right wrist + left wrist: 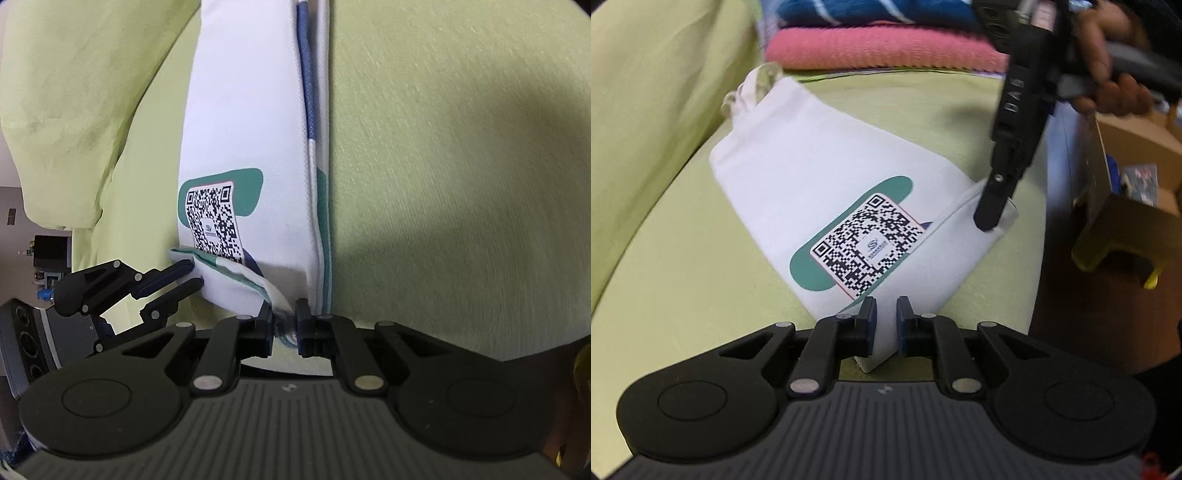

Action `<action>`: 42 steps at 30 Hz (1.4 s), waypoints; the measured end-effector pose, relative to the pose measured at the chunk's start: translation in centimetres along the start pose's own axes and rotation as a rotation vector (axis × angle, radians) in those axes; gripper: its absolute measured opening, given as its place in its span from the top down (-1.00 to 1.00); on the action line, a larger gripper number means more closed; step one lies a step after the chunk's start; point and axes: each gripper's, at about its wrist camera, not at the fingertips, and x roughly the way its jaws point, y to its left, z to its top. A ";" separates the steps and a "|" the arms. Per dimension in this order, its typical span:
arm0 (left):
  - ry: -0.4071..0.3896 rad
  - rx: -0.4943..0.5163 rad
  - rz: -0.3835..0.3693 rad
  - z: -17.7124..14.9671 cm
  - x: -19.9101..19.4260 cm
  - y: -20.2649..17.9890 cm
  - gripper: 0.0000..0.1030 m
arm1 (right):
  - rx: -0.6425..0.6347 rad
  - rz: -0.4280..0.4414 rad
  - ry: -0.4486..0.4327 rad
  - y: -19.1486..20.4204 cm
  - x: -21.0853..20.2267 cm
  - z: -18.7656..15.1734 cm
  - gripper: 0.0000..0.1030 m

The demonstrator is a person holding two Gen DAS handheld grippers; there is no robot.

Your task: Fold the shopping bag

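Left gripper (885, 314) clamped on shopping bag (812, 177) corner; right gripper (284, 317) clamped on another (QR print (868, 245) up).

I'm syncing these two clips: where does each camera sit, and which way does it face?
Left wrist: on the left gripper, looking across the white bag toward stacked towels; right gripper and a hand show.
Right wrist: on the right gripper, looking along the bag; left gripper shows.
Shared: bag, QR code, green cover.
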 end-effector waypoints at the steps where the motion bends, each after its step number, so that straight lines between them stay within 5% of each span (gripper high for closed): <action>1: 0.001 -0.010 0.001 0.0 0.0 0.1 0.72 | -0.008 -0.010 -0.036 0.3 -0.4 -0.7 0.84; 5: -0.002 -0.035 0.010 -0.2 -0.1 0.3 0.72 | -0.185 -0.126 -0.289 3.6 -2.1 -5.2 0.65; 8: -0.006 -0.055 0.010 -0.1 0.0 0.5 0.72 | -0.375 -0.352 -0.551 6.8 -2.6 -10.4 0.31; 12: -0.014 -0.075 0.016 -0.2 -0.3 0.5 0.72 | -0.661 -0.582 -0.774 10.5 -0.7 -16.8 0.58; 16: -0.024 -0.099 0.023 -0.3 -0.3 0.4 0.72 | -0.889 -0.721 -0.771 11.5 3.4 -19.3 0.84; 19: -0.033 -0.115 0.028 -0.3 0.0 0.5 0.72 | -0.887 -0.812 -0.803 10.7 5.5 -17.9 0.87; 32: -0.119 -0.068 0.058 -1.7 -0.2 -0.3 0.71 | -0.843 -0.710 -0.691 8.7 4.9 -14.2 0.77; 36: -0.162 0.144 0.182 -2.8 -1.1 -3.0 0.70 | -0.840 -0.702 -0.682 8.6 4.8 -14.0 0.76; 40: -0.158 0.456 0.267 -5.0 -2.0 -6.2 0.24 | -0.817 -0.682 -0.674 8.7 4.7 -13.7 0.75; 42: -0.138 0.610 0.314 -6.1 -1.8 -7.3 0.24 | -0.799 -0.661 -0.670 8.7 4.6 -13.5 0.75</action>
